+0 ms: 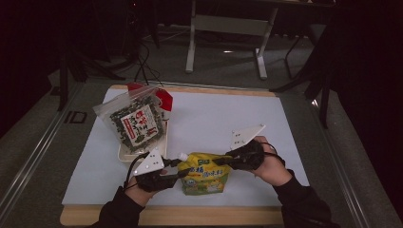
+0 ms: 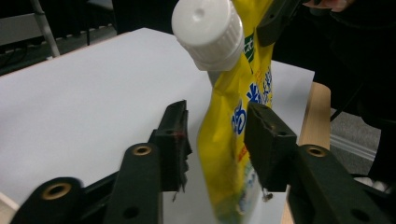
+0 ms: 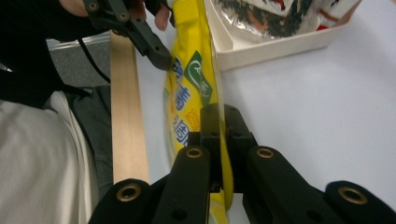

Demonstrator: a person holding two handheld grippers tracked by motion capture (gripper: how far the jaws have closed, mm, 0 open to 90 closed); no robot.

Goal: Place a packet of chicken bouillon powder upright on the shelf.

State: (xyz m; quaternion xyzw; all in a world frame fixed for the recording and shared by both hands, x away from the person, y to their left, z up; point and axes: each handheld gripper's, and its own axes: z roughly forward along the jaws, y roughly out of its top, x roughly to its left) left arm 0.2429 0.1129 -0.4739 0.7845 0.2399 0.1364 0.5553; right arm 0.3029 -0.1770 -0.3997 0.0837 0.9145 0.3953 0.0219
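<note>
yellow pouch (image 1: 205,174), snack bags (image 1: 134,123) in tray (image 1: 124,155)

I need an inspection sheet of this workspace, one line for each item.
Surface: white sheet on a wooden board.
Job's things: yellow pouch with white cap, held between both grippers.
Clutter: cream tray holding a seaweed bag and a red pack.
Grippers: left gripper open around the pouch; right gripper shut on the pouch's edge.
Cables: black cable at the right gripper.
Surroundings: dark room, white table legs.
</note>
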